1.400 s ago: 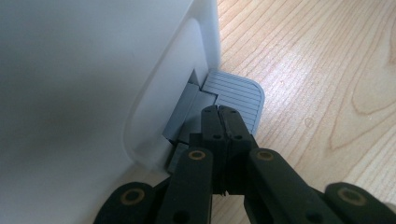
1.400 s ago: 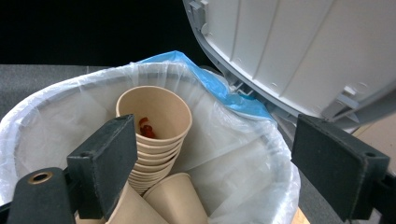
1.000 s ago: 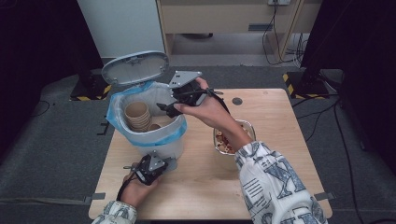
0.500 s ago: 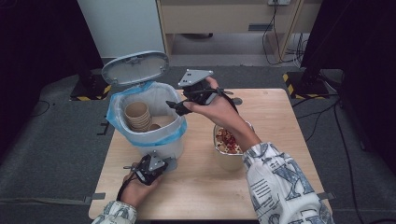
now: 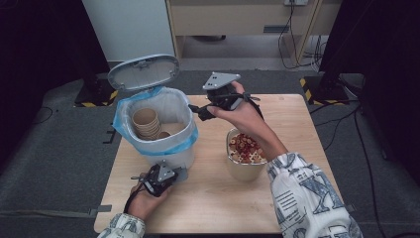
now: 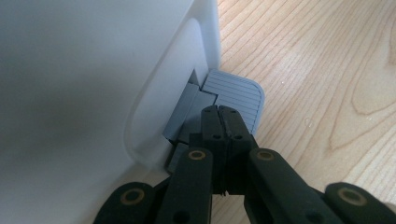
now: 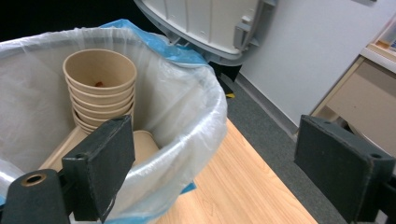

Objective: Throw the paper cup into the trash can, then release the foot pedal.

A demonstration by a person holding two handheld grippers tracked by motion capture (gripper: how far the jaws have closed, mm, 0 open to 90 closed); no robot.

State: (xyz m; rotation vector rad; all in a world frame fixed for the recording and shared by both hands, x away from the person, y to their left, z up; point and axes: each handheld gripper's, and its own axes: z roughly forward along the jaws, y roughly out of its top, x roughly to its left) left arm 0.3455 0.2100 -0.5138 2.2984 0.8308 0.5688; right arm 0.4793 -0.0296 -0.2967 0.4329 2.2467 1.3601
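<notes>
Pedal bin (image 5: 171, 148): it is white and stands on the left part of the wooden table (image 5: 297, 114), with a clear and blue bag (image 5: 121, 121) folded over its rim.
Pedal (image 6: 236, 93): the grey ribbed pedal sticks out at the foot of the bin, on the side of the person, low over the table top.
Left gripper (image 6: 219, 112): its two black jaws are together, with nothing between them; the tips lie on the pedal, near its inner end, and the hand (image 5: 143, 201) holds it low at the front of the bin.
Lid (image 5: 143, 72): the grey lid stands up behind the bin, so the bin is open.
Paper cups (image 7: 100, 79): a stack of brown cups leans inside the bag on the left side; one more cup (image 7: 142, 142) lies beside the stack, lower down.
Right gripper (image 5: 198, 111): its jaws are apart and hold nothing; it is in the air just beside the right rim of the bin, with the tips pointing toward the bin.
Bowl (image 5: 242, 168): a beige bowl with red and pale pieces stands on the table to the right of the bin, under the right forearm, apart from the bin.
</notes>
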